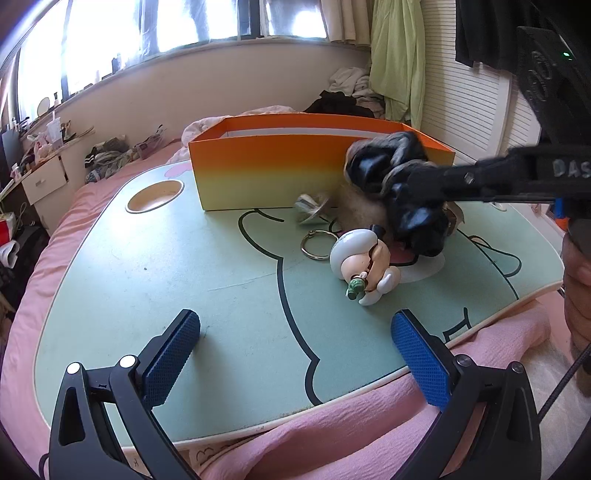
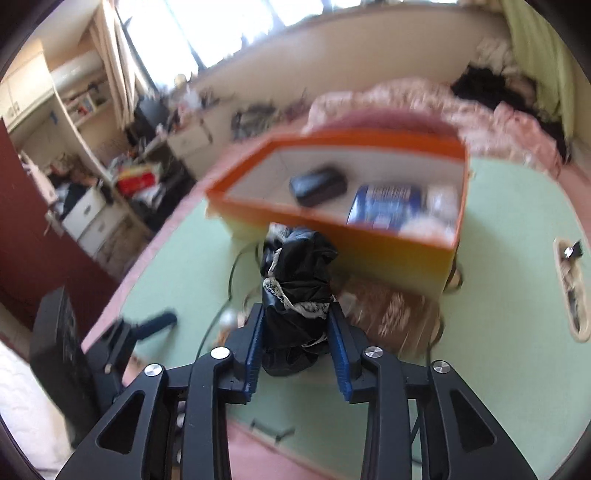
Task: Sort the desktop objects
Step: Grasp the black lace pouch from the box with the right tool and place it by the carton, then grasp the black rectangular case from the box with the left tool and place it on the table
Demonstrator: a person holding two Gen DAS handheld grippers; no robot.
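Daylight floods from blown-out windows (image 1: 147,33) behind; left wrist view sharp, soft shadows on the lap desk (image 1: 184,266); right wrist view motion-smeared across the orange box (image 2: 332,221) and room, both fisheye-bent with dark vignetted corners.

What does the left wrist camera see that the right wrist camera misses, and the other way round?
Only the left wrist view shows the white figurine, the metal ring and the left gripper, open over bare table. Only the right wrist view looks inside the orange box, where a black case and a blue packet lie. Both show the box, the green table and the right gripper shut on a black scrunchie.
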